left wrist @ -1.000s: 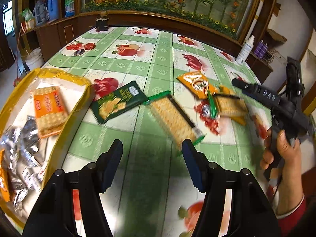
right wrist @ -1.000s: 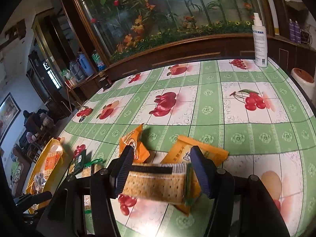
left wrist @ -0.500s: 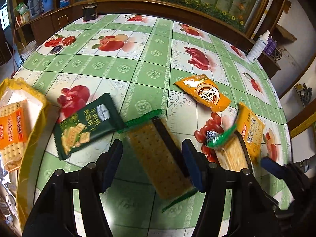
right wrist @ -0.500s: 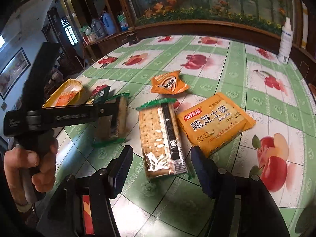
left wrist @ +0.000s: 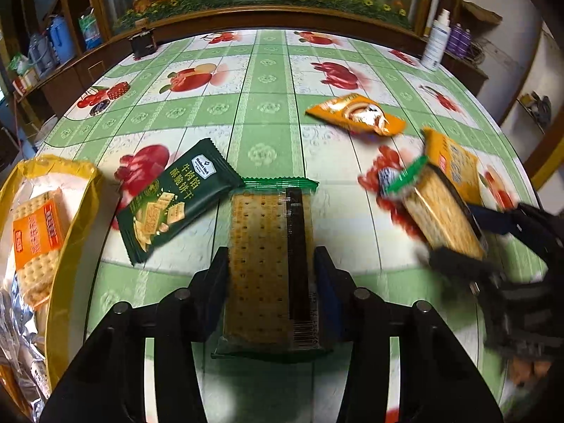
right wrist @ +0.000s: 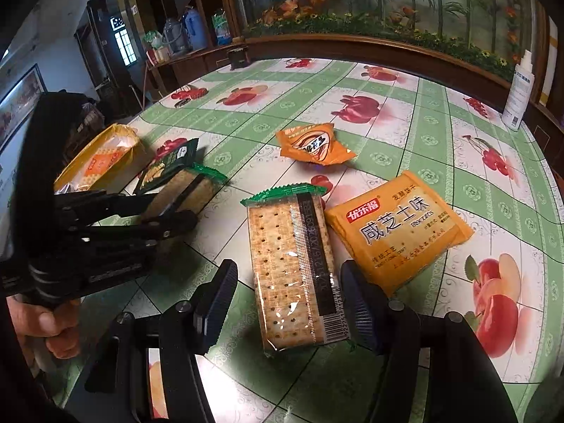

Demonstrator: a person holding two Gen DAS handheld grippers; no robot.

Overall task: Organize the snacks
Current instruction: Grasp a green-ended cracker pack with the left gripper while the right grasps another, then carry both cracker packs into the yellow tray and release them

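Since a second ago both claws are sitting in new spots: the left claw (left wrist: 271, 282), which was hovering short of the packets, is now straddling the clear cracker pack (left wrist: 269, 268), and the right claw (right wrist: 287, 301) is no longer carrying its cracker pack above the orange one.

Biggest thing here is the surface (left wrist: 268, 112), wearing a green checked cloth with fruit prints and taking up most of both views. At its left edge the yellow bag (left wrist: 75, 211) is lying open with an orange-labelled cracker packet (left wrist: 35, 236) inside (plus some silvery wrappers I can't really read).

Next down, the orange biscuit pack (right wrist: 398, 229) is lying flat just right of the second cracker pack (right wrist: 292, 275), and their edges are looking like they're touching. That second pack is resting on the surface between the right claw's fingers; the fingers are spread around it, with a clear gap on the left side, so it isn't pinching anything.

The dark green biscuit packet (left wrist: 176, 197) is lying tilted near the yellow bag, its corner just beside the first cracker pack's green end. The left claw's jaws are closing on that pack right now, and both pads are looking pressed against its long sides.

Smallest one, the crumpled orange snack pouch (left wrist: 356, 114), is sitting on its own farther back, well apart from both claws.
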